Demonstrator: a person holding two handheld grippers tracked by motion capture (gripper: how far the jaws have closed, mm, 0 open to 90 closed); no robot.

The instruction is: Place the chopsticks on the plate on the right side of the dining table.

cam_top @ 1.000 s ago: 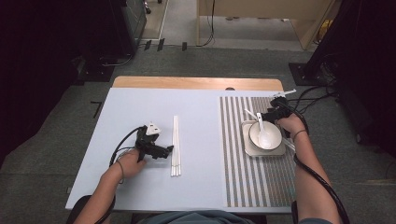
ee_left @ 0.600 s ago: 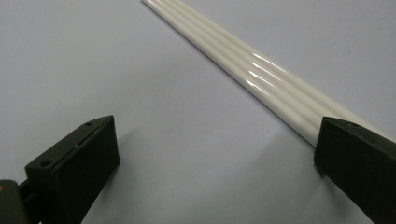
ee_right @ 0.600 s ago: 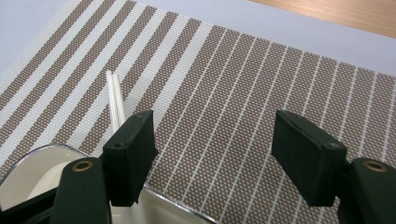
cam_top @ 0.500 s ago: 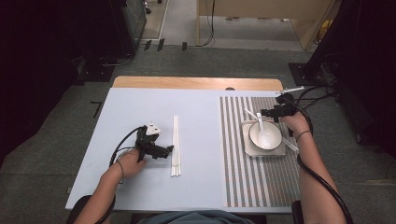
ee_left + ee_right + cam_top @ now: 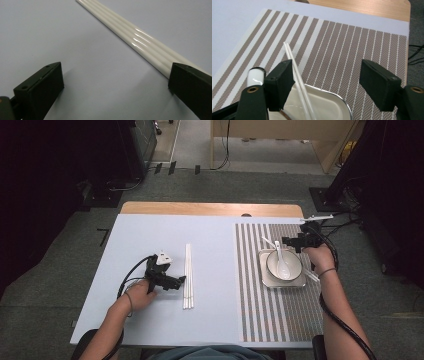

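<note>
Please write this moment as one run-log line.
left gripper: open beside chopsticks | right gripper: open, empty, above bowl | spoon: in bowl

A pale blue rectangular counter (image 5: 215, 250) carried a brown-and-white striped woven placemat (image 5: 255, 290) on its 3 o'clock side. On the placemat sat a square metal-rimmed tray (image 5: 300, 283), with a round white ceramic bowl (image 5: 295, 261) in it and a white ceramic spoon (image 5: 282, 265) in the bowl. Two thin white chopsticks (image 5: 291, 56) lay across the tray, tips toward 11 o'clock. A bundle of long white chopsticks (image 5: 188, 276) lay left of the placemat, running 12 to 6 o'clock. The left gripper (image 5: 181, 280) lay just at its 9 o'clock; the right gripper (image 5: 285, 241) stood at the bowl's 12 o'clock.
</note>
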